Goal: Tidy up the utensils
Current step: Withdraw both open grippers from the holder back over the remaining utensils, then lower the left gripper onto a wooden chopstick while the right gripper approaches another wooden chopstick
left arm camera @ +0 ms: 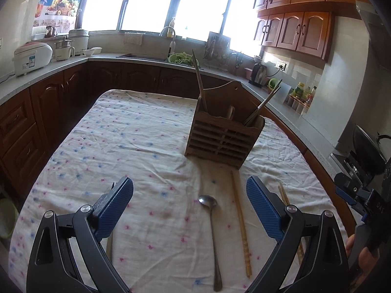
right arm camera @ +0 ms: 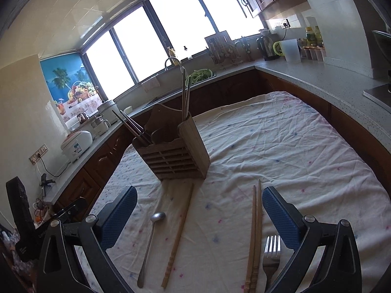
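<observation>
1. My left gripper [left arm camera: 190, 205] hangs over the near part of the table, its blue-padded jaws spread wide with nothing between them.
2. My right gripper [right arm camera: 200, 216] is likewise spread wide and empty, low over the cloth.
3. The wooden utensil holder [left arm camera: 223, 135] stands upright on the floral tablecloth [left arm camera: 122, 141], toward the far middle of the table, its slatted front facing me.
4. In the holder, a pair of long sticks [right arm camera: 185, 95] stands almost upright in one end compartment, and dark chopsticks [right arm camera: 130, 125] lean outward from the other end.
5. A metal spoon [left arm camera: 212, 222] lies flat on the cloth between my left jaws, bowl toward the holder, handle toward me.
6. Just beside the spoon lies a single light wooden chopstick [left arm camera: 240, 222], its far tip close to the holder's base but not touching it.
7. A pair of wooden chopsticks [right arm camera: 255, 234] lies side by side, touching, just inside the right finger [right arm camera: 281, 217] of my right gripper.
8. A metal fork [right arm camera: 271, 256] lies next to that pair, tines toward the holder, partly under that same finger.
9. In the left wrist view, another wooden handle [left arm camera: 109, 244] shows partly under the left finger; I cannot tell what utensil it is.
10. My right gripper also shows at the right edge of the left view.
</observation>
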`<state>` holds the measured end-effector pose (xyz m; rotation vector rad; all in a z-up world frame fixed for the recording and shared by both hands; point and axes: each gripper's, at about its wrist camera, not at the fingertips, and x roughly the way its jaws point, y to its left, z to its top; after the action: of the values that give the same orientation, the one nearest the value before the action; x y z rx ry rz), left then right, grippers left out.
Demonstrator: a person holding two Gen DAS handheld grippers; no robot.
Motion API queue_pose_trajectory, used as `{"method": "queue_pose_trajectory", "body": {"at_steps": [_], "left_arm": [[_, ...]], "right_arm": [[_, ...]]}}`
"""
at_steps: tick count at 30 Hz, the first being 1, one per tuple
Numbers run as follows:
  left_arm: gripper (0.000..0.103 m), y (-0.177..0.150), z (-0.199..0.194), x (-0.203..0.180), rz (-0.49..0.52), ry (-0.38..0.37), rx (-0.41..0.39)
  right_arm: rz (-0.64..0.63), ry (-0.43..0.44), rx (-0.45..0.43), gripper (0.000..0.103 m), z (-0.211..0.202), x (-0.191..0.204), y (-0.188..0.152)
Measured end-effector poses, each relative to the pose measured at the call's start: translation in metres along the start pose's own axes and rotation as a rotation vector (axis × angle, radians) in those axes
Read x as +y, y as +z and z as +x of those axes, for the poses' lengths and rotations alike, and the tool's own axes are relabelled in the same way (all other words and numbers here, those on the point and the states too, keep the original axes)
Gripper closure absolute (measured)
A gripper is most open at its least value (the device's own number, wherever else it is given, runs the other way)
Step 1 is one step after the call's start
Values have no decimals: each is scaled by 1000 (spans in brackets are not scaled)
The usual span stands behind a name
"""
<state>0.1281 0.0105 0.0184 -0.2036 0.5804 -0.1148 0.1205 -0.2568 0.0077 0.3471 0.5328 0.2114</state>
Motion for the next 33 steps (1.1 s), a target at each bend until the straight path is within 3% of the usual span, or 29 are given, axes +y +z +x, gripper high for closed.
{"method": "queue_pose_trajectory", "body": {"at_steps": [9,23,28,31,33], "left_arm": [[7,-32,4,-3,12,4,86],[7,-36,17,-16,49,3,144],[7,-31,31,-25,57,-46,182],[14,-27,44,-33,76,-64,213],[26,-25,53,-39,83,-79,230]], "right_arm": [[-50,-70,49,0,-15,-13,-39],[-40,-119,85,0,-12,-30,-44],[-45,-130,96,1,-3,-34,-36],[-53,-142,102,12,4,-36,-30],[-54,-149,110,27,10,-39,-26]]}}
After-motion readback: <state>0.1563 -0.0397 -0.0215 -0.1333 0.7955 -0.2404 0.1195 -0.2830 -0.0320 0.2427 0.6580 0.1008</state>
